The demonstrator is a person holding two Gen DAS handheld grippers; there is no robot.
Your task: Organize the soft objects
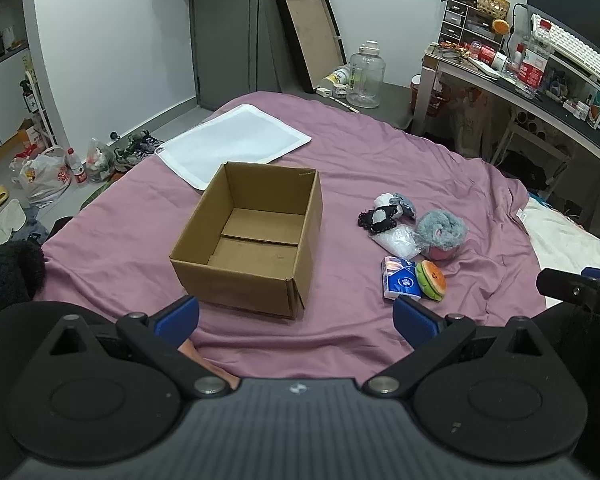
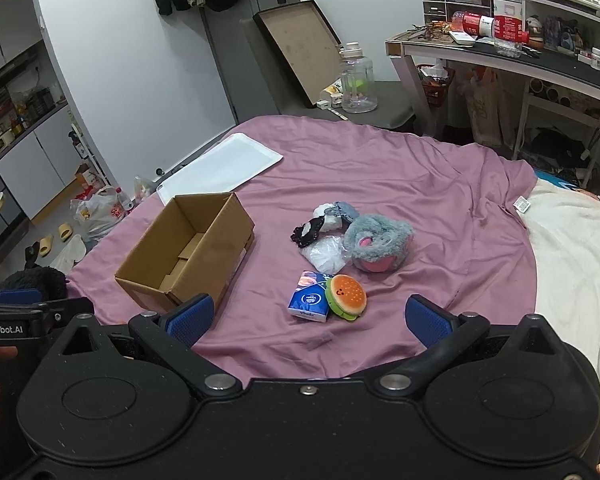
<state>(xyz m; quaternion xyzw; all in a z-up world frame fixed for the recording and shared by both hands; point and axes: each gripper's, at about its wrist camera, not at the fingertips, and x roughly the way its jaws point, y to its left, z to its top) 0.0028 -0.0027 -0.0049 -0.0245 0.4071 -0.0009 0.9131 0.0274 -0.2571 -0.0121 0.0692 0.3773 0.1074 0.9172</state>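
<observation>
On the mauve bedsheet (image 2: 420, 184) our empty cardboard box (image 1: 256, 236) waits beside the soft pile — burger plush (image 2: 346, 296) nearest. Left gripper (image 1: 296, 316) and right gripper (image 2: 308, 318) both hang released; we've yet to start — next, reach for the plush

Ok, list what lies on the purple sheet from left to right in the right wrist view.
Cardboard box → blue tissue pack → burger plush → grey furry plush. The small black and white items and the clear bag behind the tissue pack overlap too much to place.
</observation>
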